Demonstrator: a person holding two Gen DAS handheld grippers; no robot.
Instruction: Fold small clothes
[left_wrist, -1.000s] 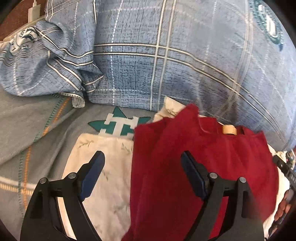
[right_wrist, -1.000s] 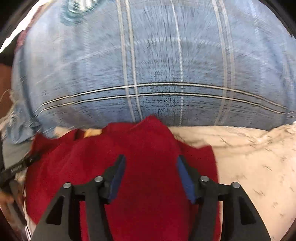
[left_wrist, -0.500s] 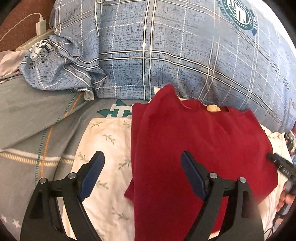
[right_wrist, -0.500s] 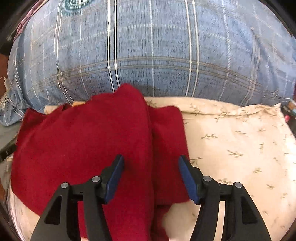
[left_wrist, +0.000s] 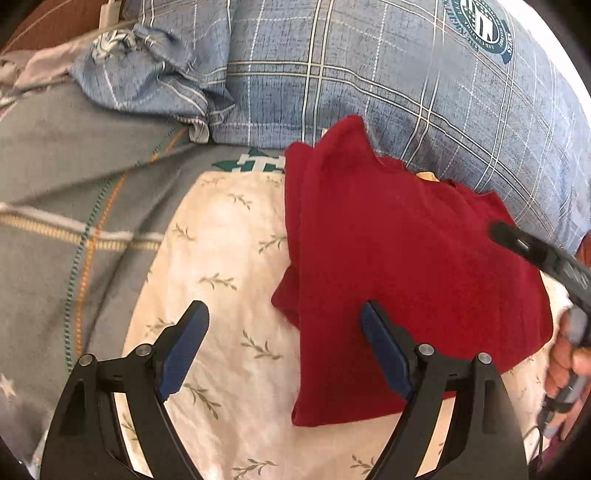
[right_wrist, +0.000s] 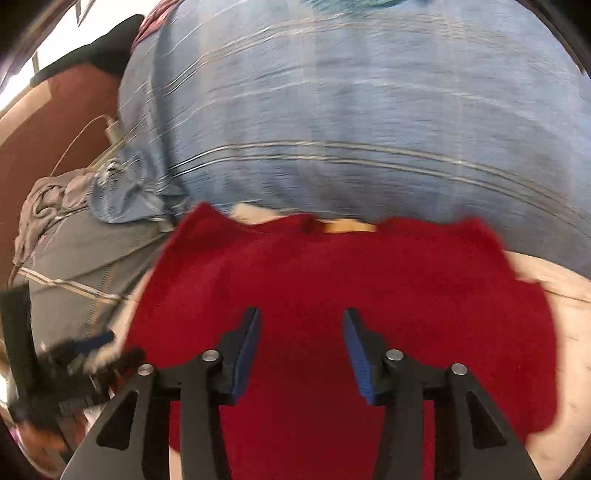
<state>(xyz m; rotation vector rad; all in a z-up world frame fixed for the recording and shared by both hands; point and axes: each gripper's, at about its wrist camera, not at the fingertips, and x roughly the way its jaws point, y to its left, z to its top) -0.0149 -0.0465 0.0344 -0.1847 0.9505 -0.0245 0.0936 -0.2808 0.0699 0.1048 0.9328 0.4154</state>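
Left-wrist view has the left gripper (left_wrist: 284, 350) at the bottom of the frame with its jaws wide apart and nothing between the pads; the left pad hangs over the floral cloth (left_wrist: 221, 295), the right pad over the lower left part of the red shirt (left_wrist: 406, 258). From there the shirt runs up and to the right, its long axis rising from lower centre to the collar label near upper centre, where it butts against the blue plaid pillow (left_wrist: 369, 74). Its folded left edge lies just inside the gap of the jaws, so this gripper is the nearer one to that edge and the bottom hem

Right-wrist view, blurred, shows the right gripper (right_wrist: 301, 350) at bottom centre, jaws partly apart and just lately closing, with no fold of cloth pinched between them; the shirt (right_wrist: 406, 295) spreads under and beyond the pads, filling the middle of the frame, collar label at upper centre against the pillow (right_wrist: 351, 110). This gripper sits over the shirt's middle, and the shirt's right edge lies off to the right of the frame

Judging from this, the next fold turns on the bottom hem, which lies nearest both tools and would go upward toward the collar
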